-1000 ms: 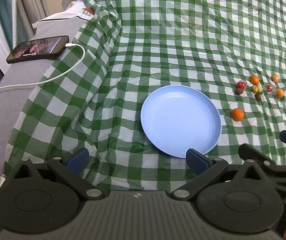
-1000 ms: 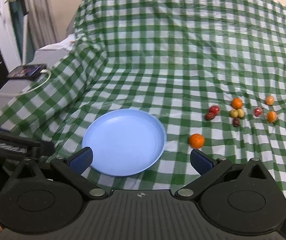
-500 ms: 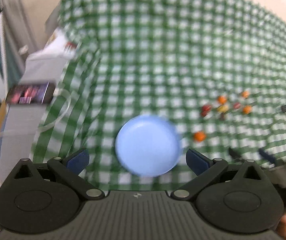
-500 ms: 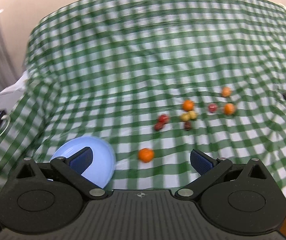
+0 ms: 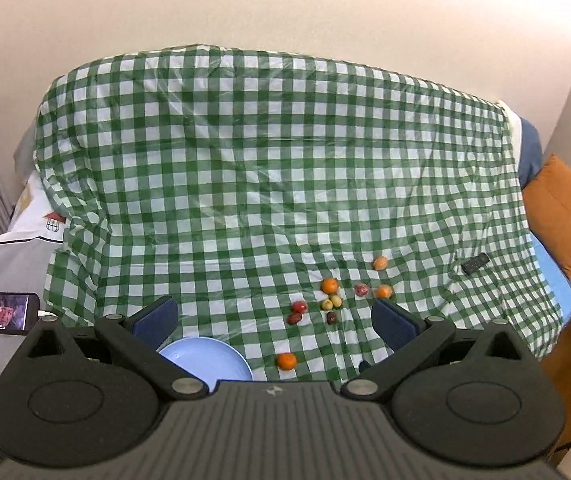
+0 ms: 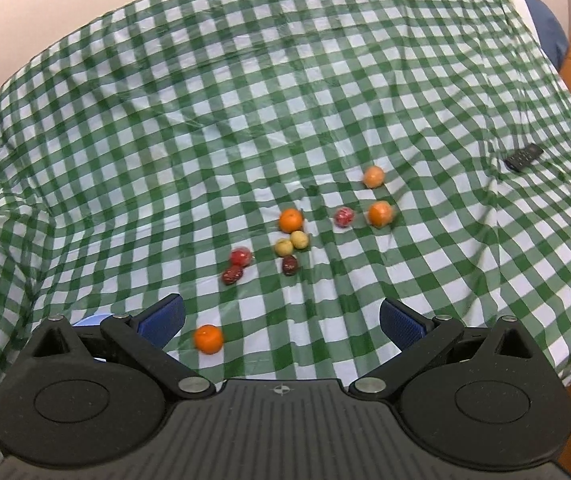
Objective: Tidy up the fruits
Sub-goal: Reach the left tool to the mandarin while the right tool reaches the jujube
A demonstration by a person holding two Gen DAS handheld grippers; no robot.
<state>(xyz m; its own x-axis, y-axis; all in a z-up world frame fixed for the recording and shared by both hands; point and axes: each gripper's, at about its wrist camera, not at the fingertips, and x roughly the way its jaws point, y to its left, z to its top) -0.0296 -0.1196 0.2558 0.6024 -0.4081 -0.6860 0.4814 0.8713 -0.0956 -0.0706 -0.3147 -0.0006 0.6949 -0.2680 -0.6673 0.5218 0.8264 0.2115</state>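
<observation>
- Far left of the left wrist view: a phone [image 5: 2, 311] with its screen lit.
- Lower left: the blue plate [image 5: 209, 360], partly hidden by the left gripper [image 5: 273, 322], which is wide open and holds nothing.
- Centre: the small fruits [image 6: 291, 240] lie scattered on the checkered cloth [image 6: 245, 100]; one orange [image 6: 208, 339] lies apart, nearest the right gripper [image 6: 281, 320], also wide open and holding nothing.
- Right: a dark remote [image 6: 524, 157].

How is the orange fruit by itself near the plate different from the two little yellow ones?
The lone orange fruit is bright orange; the two yellow fruits are pale yellow. It looks bigger than either. It sits alone near the blue plate; the yellow fruits sit touching, farther away. All are round and rest on the checked cloth.
</observation>
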